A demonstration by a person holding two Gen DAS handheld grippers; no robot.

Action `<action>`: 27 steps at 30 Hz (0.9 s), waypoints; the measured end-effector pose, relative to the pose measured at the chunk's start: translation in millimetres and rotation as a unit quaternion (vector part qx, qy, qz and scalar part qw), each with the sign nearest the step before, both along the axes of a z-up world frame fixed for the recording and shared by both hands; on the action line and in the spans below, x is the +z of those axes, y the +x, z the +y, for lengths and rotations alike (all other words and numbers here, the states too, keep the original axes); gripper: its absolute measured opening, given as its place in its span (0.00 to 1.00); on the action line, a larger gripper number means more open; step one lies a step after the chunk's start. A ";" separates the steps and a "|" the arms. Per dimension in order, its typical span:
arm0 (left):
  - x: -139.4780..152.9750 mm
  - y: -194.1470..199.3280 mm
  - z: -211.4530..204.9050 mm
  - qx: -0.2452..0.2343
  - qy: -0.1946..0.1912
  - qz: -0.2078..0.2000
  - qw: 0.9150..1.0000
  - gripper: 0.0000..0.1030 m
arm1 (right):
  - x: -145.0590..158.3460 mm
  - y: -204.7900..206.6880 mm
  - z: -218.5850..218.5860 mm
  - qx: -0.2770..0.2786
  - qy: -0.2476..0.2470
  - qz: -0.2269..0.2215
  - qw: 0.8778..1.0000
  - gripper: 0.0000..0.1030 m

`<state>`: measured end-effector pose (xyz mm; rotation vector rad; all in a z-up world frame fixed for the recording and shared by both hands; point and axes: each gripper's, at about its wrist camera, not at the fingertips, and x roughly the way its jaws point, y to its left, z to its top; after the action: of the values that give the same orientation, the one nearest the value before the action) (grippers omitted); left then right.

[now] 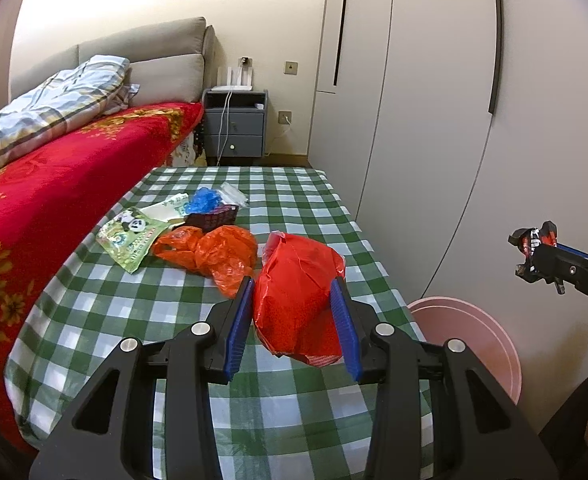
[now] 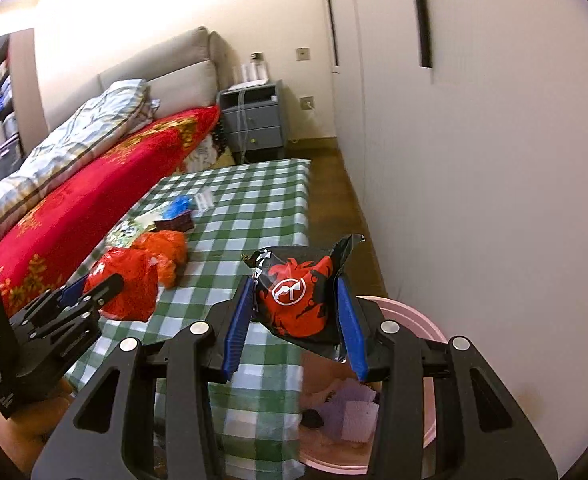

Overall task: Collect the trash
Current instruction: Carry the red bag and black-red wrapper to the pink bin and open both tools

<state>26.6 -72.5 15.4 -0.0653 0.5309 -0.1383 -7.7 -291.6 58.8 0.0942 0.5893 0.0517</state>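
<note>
The pink bin sits on the floor at the end of the table with the green check cloth. I can see some soft purple stuff down inside it, but most of the bin is hidden behind the claw and the table edge.

The left gripper is squeezed onto a puffy red bag, held just over the table. It looks light and squishy, and thin plastic like that can slip or tear, so gripping the fat middle seems best.

The right gripper is clamped on a black and red snack packet, up above the near rim of the bin. It looks crinkly and almost weightless, and slick too.

More trash waits on the cloth: a crumpled orange bag, a panda packet, and a blue wad on a dark little basket. I can't tell what the blue wad is or what is in the red bag.
</note>
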 end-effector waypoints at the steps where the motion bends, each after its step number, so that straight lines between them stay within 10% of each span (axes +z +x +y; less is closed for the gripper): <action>1: -0.6 0.9 -1.5 -0.001 0.000 0.000 1.000 0.38 | -0.7 0.6 -1.4 -0.003 0.003 0.001 1.000 0.41; 27: -20.6 19.5 -66.7 -0.084 -0.013 0.007 0.996 0.37 | -10.0 18.1 -49.9 -0.086 0.037 0.004 0.996 0.41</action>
<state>46.0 -139.2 -5.2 -0.0469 0.5494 -0.3089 10.4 -341.5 48.8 0.2163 0.5855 -0.0941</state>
